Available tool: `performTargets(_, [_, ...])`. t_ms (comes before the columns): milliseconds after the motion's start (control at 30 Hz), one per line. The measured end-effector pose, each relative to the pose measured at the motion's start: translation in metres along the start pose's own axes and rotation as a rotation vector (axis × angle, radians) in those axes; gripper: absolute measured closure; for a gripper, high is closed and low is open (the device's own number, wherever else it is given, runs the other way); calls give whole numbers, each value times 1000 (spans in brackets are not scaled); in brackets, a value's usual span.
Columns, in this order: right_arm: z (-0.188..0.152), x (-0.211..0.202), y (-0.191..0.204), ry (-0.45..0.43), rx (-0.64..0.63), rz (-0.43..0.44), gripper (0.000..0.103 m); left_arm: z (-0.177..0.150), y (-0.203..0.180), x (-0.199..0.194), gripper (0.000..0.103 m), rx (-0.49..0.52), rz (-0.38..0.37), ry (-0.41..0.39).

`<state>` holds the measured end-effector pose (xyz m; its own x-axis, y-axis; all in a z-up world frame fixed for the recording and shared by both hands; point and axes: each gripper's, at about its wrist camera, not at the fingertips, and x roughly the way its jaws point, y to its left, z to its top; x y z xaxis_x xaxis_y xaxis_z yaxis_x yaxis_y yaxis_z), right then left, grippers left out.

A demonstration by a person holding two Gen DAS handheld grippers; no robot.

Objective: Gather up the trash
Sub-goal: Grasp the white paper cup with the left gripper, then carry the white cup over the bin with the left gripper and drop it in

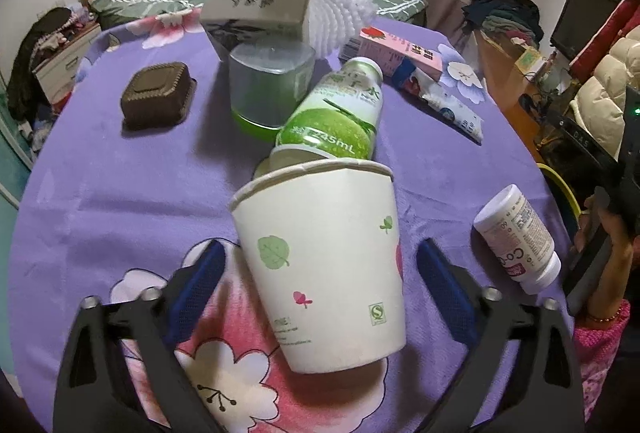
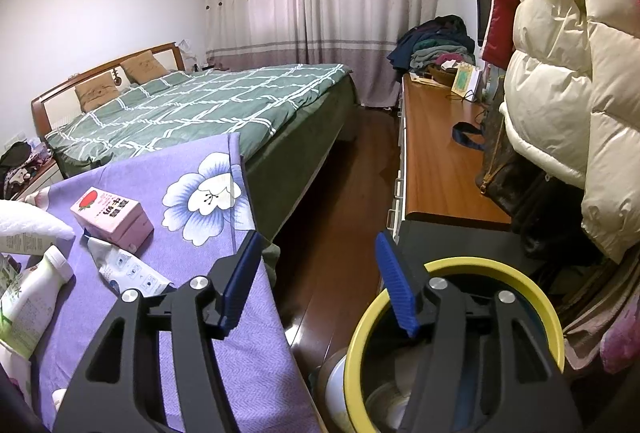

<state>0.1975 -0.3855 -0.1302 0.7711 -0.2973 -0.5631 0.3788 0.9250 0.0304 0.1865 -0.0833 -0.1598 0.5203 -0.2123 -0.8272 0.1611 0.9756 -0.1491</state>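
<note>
In the left wrist view the left gripper (image 1: 320,273) pointed down at a table under a purple floral cloth (image 1: 100,201), its blue-padded fingers (image 1: 200,281) spread to either side of a white paper cup printed with green leaves (image 1: 324,261); the left pad stood just clear of the cup's wall and the right pad looked clear of it too, so the cup sat between the jaws without a plain grip. The cup leaned, its long axis running from its base nearest the camera up and away to its rim. Just behind the rim lay a green-and-white plastic drink bottle (image 1: 340,117), tipped with its white cap end pointing away and slightly right. To the right lay a white pill bottle (image 1: 520,237) on its side. Farther back sat a clear container with a green base (image 1: 268,89), a brown ridged plastic tray (image 1: 158,95) and a pink strawberry milk carton (image 1: 400,51). Only the right wrist view showed the right gripper (image 2: 316,281), jaws moderately apart and empty, hanging over the table's edge and a yellow-rimmed bin (image 2: 480,265) on the floor, with a green checked bed (image 2: 208,101) beyond.
</note>
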Motion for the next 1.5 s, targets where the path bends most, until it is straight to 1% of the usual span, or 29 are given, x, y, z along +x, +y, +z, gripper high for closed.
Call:
performTargets(33, [0,0,0,0,0,0,46,-1,1,1,29,-2,-6,8])
performTargets(67, [0,0,0,0,-1,0,46,-1,2,2,29,-2,-15,9])
performTargets(133, [0,0,0,1,-1,0,46,-2,1,-2,35,18,-13,-6])
performTargets(200, [0,0,0,1,-2,0,46,-3,-1,-7,37,44,-4,-19])
performTargets(333, [0,0,0,-4,1,1,45,-8,0,-24,38,62,-10,-39])
performTargets(467, [-1,-4,-2,-29,10,7,45,-12,-8,-52,38,99,-11,-92])
performTargets(600, [-3,-17,-8,-25,2,22,45,-4,-22,-74,38,144,-30,-152])
performTargets(667, [-5,-28,-17,-21,2,27,42,3,-33,-78,38,167,-43,-172])
performTargets(733, [-9,-41,-30,-26,2,19,41,11,-45,-75,38,188,-66,-177])
performTargets(900, [-25,-84,-75,-57,25,-55,40,25,-93,-61,38,255,-165,-155])
performTargets(967, [-31,-99,-93,-67,29,-97,39,27,-120,-56,38,296,-211,-140])
performTargets(1100, [-38,-117,-119,-69,35,-128,39,29,-177,-40,38,382,-280,-101])
performTargets(1267, [-48,-136,-147,-77,52,-170,39,30,-248,-11,37,456,-306,-54])
performTargets(1400, [-57,-147,-171,-72,89,-191,39,29,-295,20,36,492,-325,20])
performTargets(1500, [-62,-155,-185,-76,110,-202,39,25,-327,39,36,518,-315,41])
